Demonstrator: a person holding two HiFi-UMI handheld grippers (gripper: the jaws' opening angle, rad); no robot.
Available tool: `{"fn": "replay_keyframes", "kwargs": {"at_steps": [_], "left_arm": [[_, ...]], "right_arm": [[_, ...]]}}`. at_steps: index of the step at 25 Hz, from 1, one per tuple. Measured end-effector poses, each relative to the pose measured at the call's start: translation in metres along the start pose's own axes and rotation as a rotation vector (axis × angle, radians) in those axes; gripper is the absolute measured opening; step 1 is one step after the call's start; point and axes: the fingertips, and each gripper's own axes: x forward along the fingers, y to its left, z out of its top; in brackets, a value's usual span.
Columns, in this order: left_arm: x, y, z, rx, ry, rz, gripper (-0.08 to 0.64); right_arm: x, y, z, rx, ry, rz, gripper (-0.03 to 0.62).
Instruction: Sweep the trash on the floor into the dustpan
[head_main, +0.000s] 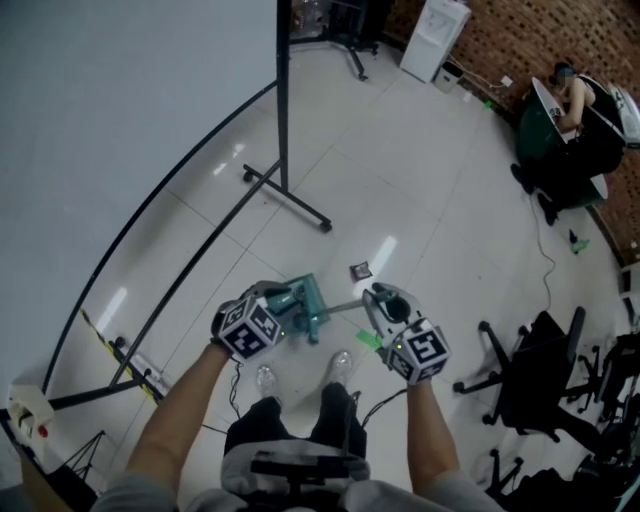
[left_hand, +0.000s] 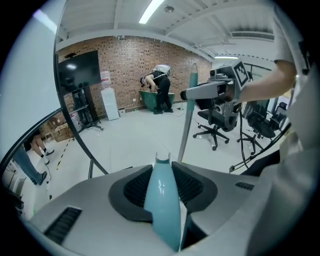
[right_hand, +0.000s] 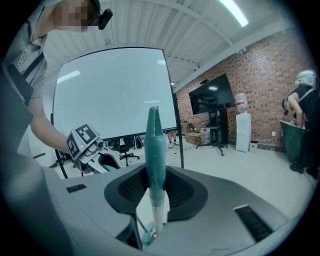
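- Left gripper (left_hand: 162, 165) is shut tight on the teal dustpan handle (left_hand: 162, 200), with one dark pad on each side of it.
- Right gripper (right_hand: 156, 170) is shut tight on the broom handle (right_hand: 154, 140), which is also teal.
- From the head view, the dustpan (head_main: 308, 300) sits between the two grippers, just in front of the person's shoes (head_main: 340, 365).
- The left gripper covers part of the dustpan. The broom's brush end is hard to pick out against it.
- No view shows if the dustpan touches the floor (head_main: 420, 190).
- The bottom of the broom is cut off in the right gripper view.
- The dustpan handle runs straight along the left jaws, and its notched tip pokes out past them, pointing away.
- The broom handle stands up across the right jaws, teal tip up and pale pole down.
- From above, the grey pole (head_main: 347, 305) runs from the right gripper left to the dustpan.
- A small dark bit of trash (head_main: 361, 271) lies on the floor just past the dustpan, not touching it.
- A small green scrap (head_main: 368, 340) lies near the right gripper. What it is, I cannot tell.
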Motion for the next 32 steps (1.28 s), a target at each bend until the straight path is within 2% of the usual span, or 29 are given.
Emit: {"fn": "replay_keyframes", "kwargs": {"at_steps": [5, 9, 14, 18, 22, 25, 32], "left_arm": [[0.035, 0.004, 0.049, -0.013, -0.006, 0.013, 0.127], [0.071, 0.002, 0.066, -0.031, 0.038, 0.026, 0.127], [0.112, 0.007, 0.088, -0.045, 0.089, 0.031, 0.128], [0.134, 0.01, 0.099, -0.053, 0.105, 0.03, 0.128], [0.151, 0.016, 0.104, -0.066, 0.113, 0.033, 0.127], [0.16, 0.017, 0.108, -0.077, 0.104, 0.036, 0.129], [0.162, 0.025, 0.113, -0.082, 0.108, 0.047, 0.129]], "right_arm": [[-0.019, -0.059, 0.023, -0.07, -0.048, -0.001, 0.095], [-0.025, -0.112, 0.032, -0.103, -0.057, -0.007, 0.094], [-0.032, -0.183, 0.038, -0.147, -0.044, -0.052, 0.094], [-0.024, -0.23, 0.017, -0.179, 0.022, -0.087, 0.095], [-0.003, -0.269, -0.03, -0.141, 0.096, -0.115, 0.094], [0.009, -0.278, -0.06, -0.107, 0.115, -0.088, 0.092], [0.028, -0.237, -0.063, -0.038, 0.107, 0.065, 0.095]]}}
